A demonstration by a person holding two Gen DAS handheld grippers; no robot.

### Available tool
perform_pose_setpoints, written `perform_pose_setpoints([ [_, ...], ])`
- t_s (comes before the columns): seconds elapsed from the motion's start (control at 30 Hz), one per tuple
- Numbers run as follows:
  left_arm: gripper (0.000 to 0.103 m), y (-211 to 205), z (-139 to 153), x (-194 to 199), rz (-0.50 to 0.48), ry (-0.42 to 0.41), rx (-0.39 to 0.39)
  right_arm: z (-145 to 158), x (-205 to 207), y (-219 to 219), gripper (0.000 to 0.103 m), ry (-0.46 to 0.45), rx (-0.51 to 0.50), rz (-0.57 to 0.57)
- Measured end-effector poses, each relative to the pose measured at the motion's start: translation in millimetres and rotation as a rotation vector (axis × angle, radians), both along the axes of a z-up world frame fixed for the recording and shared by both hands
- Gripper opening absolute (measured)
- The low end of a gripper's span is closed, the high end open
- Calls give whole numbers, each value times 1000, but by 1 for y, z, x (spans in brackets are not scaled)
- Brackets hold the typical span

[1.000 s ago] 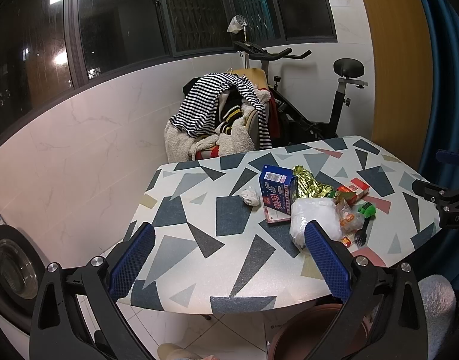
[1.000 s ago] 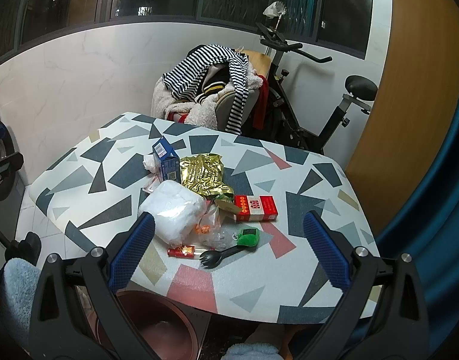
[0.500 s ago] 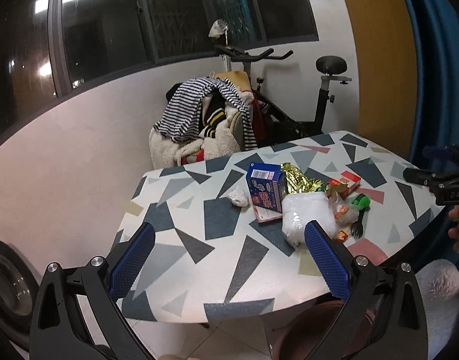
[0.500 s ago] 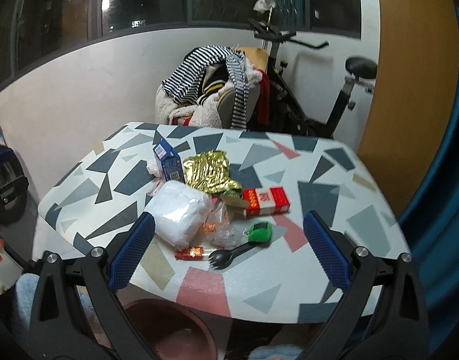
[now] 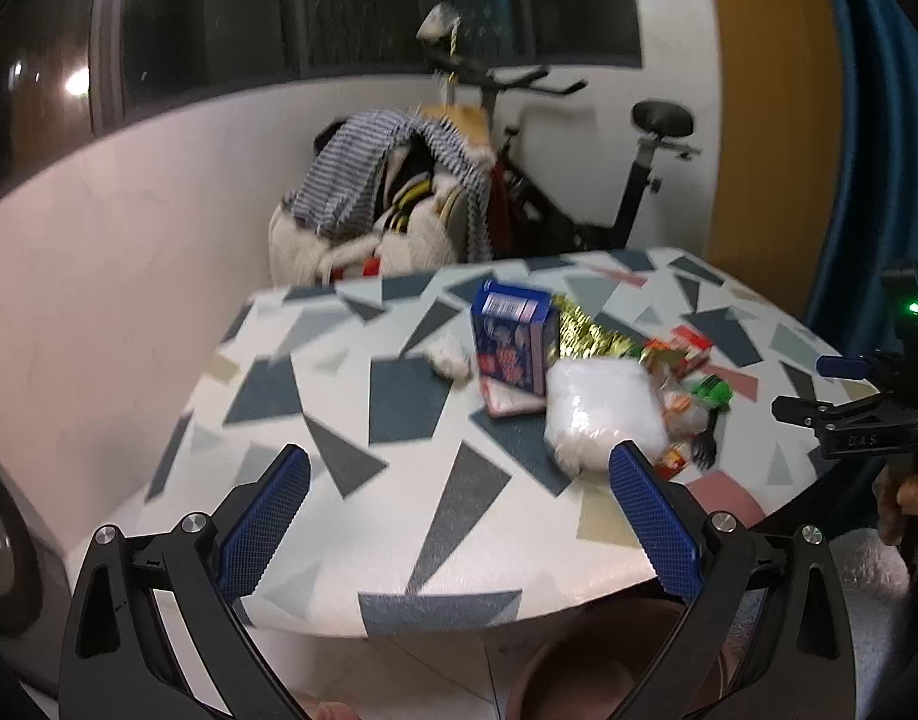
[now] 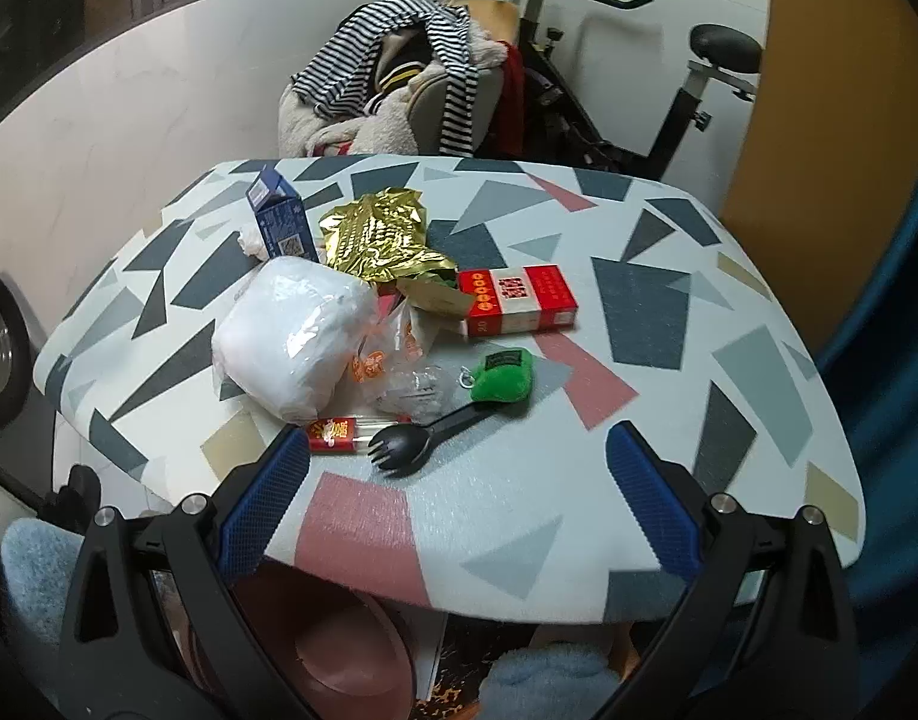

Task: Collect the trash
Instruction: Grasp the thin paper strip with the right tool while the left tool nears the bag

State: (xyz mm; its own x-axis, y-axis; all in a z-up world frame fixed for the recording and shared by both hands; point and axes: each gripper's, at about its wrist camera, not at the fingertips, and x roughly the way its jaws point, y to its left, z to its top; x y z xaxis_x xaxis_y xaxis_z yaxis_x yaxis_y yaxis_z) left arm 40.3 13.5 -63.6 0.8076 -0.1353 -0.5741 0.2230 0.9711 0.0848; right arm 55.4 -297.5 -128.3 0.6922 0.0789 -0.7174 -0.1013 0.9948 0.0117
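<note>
Trash lies in a heap on the patterned table [image 6: 639, 324]: a white plastic bag [image 6: 291, 336], a blue carton [image 6: 282, 219], a gold foil wrapper [image 6: 381, 237], a red box [image 6: 516, 300], a green pouch [image 6: 504, 375], a black spork [image 6: 426, 435], a small red tube [image 6: 339, 429] and clear wrappers [image 6: 411, 387]. My right gripper [image 6: 456, 501] is open, low over the near table edge just short of the spork. My left gripper [image 5: 459, 516] is open over the table's left front edge; the white bag [image 5: 603, 408] and blue carton [image 5: 510, 339] lie ahead to the right.
A reddish-brown bin [image 6: 345, 654] stands on the floor below the table's front edge. Behind the table are a chair piled with clothes [image 6: 399, 78] and an exercise bike [image 6: 657, 90]. A blue curtain [image 6: 891, 300] hangs at right. The other gripper's body [image 5: 873, 408] shows at right.
Both grippers have moved forward and lower toward the table; the trash heap looms larger in the right wrist view. Nothing on the table has moved.
</note>
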Motion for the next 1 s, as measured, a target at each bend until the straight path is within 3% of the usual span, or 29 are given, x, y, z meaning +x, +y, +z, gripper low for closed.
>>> perform_pose_setpoints([
  [0.13,98,5,-10,12,37,25,-27,-9,19,7,97,9,3,49],
  [0.37,98,11,-19,25,82,25,-37,-30,64,21,62,44,22,130],
  [0.57,98,7,-30,36,58,84,-71,-44,98,20,57,84,155,109],
  [0.63,98,5,-32,37,53,95,-79,-50,106,20,48,108,187,108],
  [0.7,98,3,-34,38,45,102,-85,-55,113,22,26,144,202,119],
  [0.77,98,-1,-35,39,35,106,-87,-53,109,25,20,138,207,130],
  [0.8,98,-2,-36,38,33,106,-86,-51,107,25,12,127,210,132],
  [1.0,98,-8,-36,38,17,114,-110,-27,86,14,8,44,270,122],
])
